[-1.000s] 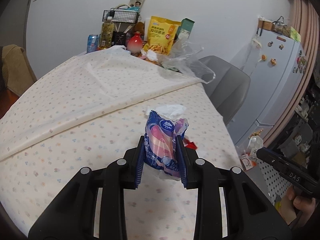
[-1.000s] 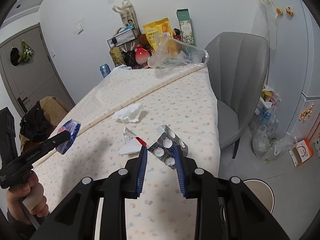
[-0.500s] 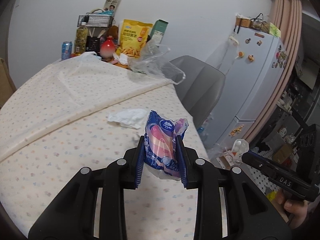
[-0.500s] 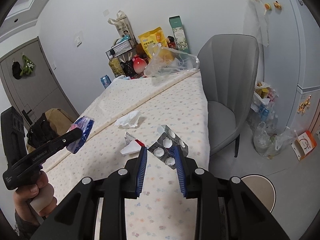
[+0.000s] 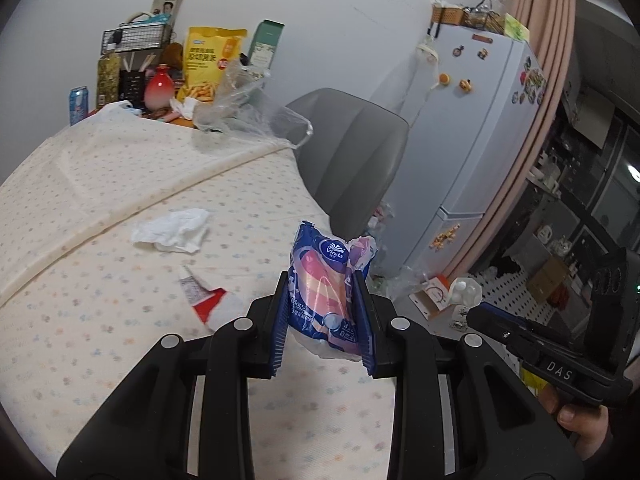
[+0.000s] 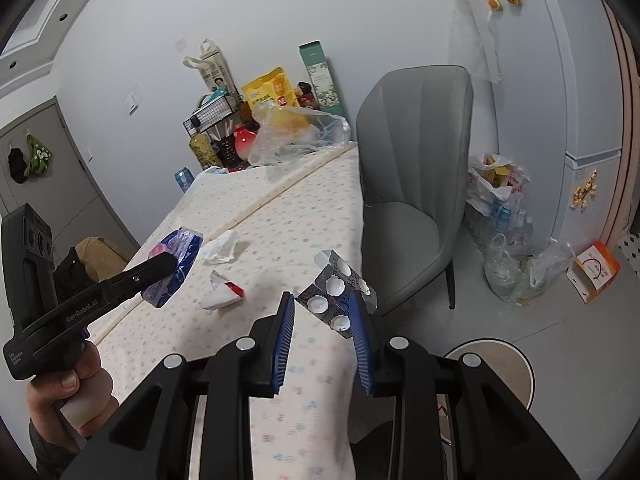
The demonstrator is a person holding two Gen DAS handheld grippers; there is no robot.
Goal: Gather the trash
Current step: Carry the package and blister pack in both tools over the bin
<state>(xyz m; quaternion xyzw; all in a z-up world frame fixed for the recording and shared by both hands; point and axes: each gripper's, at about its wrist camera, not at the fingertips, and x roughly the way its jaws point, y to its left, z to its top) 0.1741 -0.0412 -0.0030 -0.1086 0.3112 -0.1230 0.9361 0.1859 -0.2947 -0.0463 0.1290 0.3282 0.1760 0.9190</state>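
The left tool [image 5: 324, 312] is clamped on a blue tissue packet [image 5: 326, 276], fingers pressed against both its sides, raised above the worktop. In the right wrist view it enters from nine o'clock, a bare hand [image 6: 68, 400] wrapped round its grip. The right tool [image 6: 324, 320] pinches a blister pack [image 6: 334, 284] at one edge, pointing toward twelve o'clock.

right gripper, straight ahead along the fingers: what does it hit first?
Past the blister pack it holds, the right gripper points over the table's right edge toward the grey chair. Probably the chair seat first, though fisheye depth is unclear.
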